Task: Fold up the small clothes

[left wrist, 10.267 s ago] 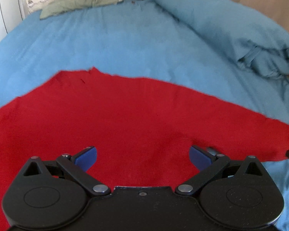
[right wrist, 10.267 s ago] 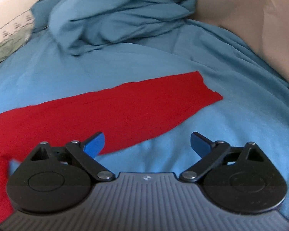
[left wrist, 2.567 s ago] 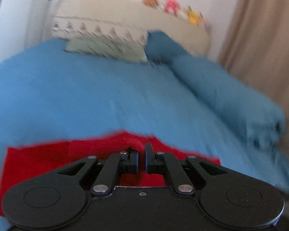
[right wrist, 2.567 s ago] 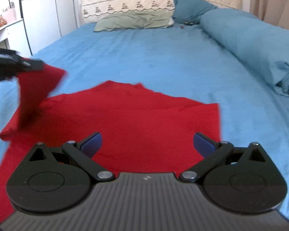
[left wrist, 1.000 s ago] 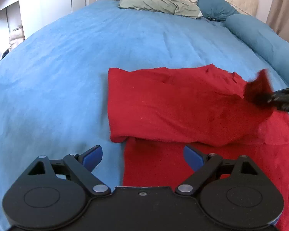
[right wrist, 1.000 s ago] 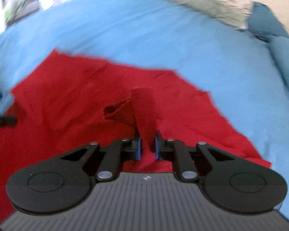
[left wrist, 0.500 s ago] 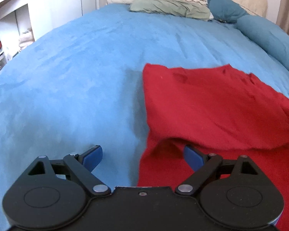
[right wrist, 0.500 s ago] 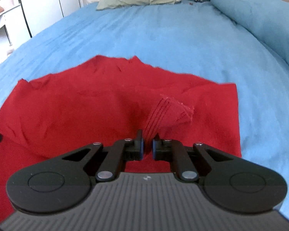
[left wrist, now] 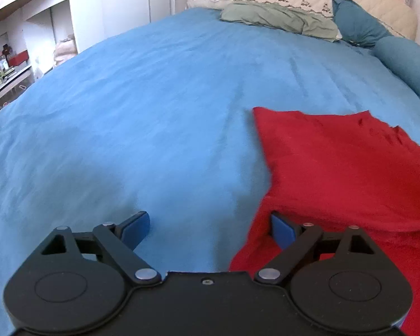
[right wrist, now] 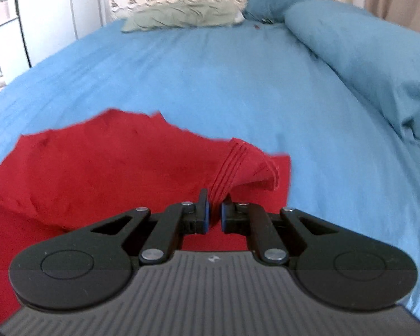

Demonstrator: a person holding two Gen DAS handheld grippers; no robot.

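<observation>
Since a second ago the right hand-held gripper (right wrist: 215, 212) has carried the ribbed cuff it pinches across the red garment (right wrist: 98, 173), which lies part-folded on the blue bed (right wrist: 210, 70), apparently a sleeve, while the left hand-held gripper (left wrist: 210, 228) hangs wide, holding nothing, at the garment's left edge.

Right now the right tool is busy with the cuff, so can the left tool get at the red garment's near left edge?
Probably yes: the left tool is open, the red garment edge lies unobstructed by its right finger.
</observation>
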